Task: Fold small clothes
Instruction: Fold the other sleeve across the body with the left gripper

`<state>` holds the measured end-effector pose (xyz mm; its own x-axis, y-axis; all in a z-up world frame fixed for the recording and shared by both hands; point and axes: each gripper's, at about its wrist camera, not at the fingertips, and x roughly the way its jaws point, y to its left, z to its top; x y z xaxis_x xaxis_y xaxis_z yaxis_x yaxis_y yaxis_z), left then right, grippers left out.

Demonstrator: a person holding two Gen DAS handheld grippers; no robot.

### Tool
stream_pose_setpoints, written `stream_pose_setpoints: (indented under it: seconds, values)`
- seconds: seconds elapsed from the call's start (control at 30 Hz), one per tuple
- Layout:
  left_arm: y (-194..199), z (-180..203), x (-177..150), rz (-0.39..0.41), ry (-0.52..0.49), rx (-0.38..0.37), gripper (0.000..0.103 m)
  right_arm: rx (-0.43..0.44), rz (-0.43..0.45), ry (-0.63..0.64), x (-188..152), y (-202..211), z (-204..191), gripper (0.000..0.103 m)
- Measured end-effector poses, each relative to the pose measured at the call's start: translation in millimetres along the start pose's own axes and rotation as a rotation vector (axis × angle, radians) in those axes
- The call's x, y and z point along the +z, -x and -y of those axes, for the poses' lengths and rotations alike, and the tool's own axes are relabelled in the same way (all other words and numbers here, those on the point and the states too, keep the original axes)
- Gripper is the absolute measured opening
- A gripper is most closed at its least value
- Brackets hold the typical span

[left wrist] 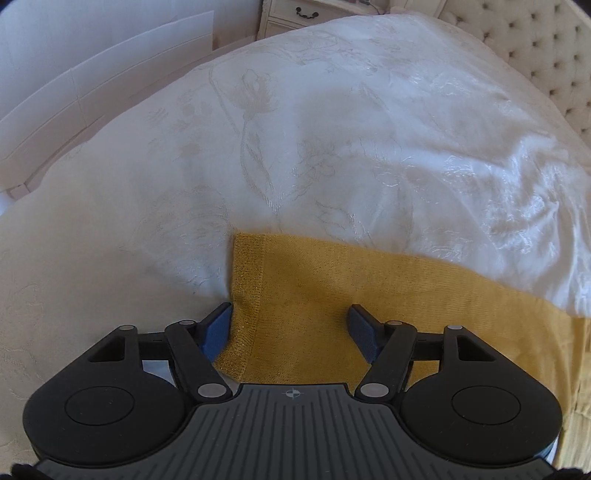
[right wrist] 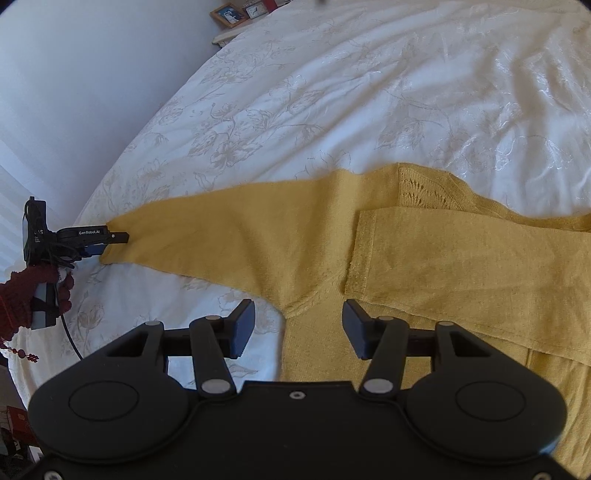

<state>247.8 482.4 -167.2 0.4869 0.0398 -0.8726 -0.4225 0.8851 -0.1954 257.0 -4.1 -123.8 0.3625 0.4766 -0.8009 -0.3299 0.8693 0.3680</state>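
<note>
A mustard-yellow knit sweater [right wrist: 424, 258] lies flat on the white bed. One sleeve is folded across its body, its cuff [right wrist: 360, 254] near the middle. The other sleeve [right wrist: 221, 236] stretches out to the left. My left gripper [left wrist: 290, 321] is open, its jaws on either side of that sleeve's cuff [left wrist: 247, 291], low over the bed. It also shows in the right wrist view [right wrist: 110, 240] at the sleeve's end. My right gripper [right wrist: 298, 325] is open and empty, over the sweater's side edge near the armpit.
The white floral bedspread [right wrist: 314, 92] covers the whole surface, with creases at the far right. A tufted headboard [left wrist: 546, 48] and a nightstand [left wrist: 295, 14] stand behind the bed. Picture frames [right wrist: 229, 14] sit on a shelf by the wall.
</note>
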Motion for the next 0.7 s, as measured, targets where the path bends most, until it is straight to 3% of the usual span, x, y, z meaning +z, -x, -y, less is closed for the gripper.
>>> stream_pose_setpoints:
  seconds: [0.03, 0.07, 0.17, 0.33, 0.7]
  values:
    - [1, -5, 0, 0.005, 0.028, -0.017, 0.027, -0.001, -0.002, -0.003, 0, 0, 1, 0.059]
    - [2, -11, 0, 0.001, 0.066, -0.042, 0.01, 0.0, -0.004, -0.011, -1, -1, 2, 0.059]
    - [10, -13, -2, 0.015, 0.123, -0.064, 0.01, 0.0, -0.009, -0.031, -4, 1, 7, 0.059]
    - [42, 17, -7, 0.055, 0.116, -0.155, 0.01, -0.008, -0.003, -0.055, -15, 13, 17, 0.059]
    - [111, 166, -13, 0.151, -0.005, -0.479, 0.01, 0.004, 0.035, -0.142, -58, 56, 54, 0.059]
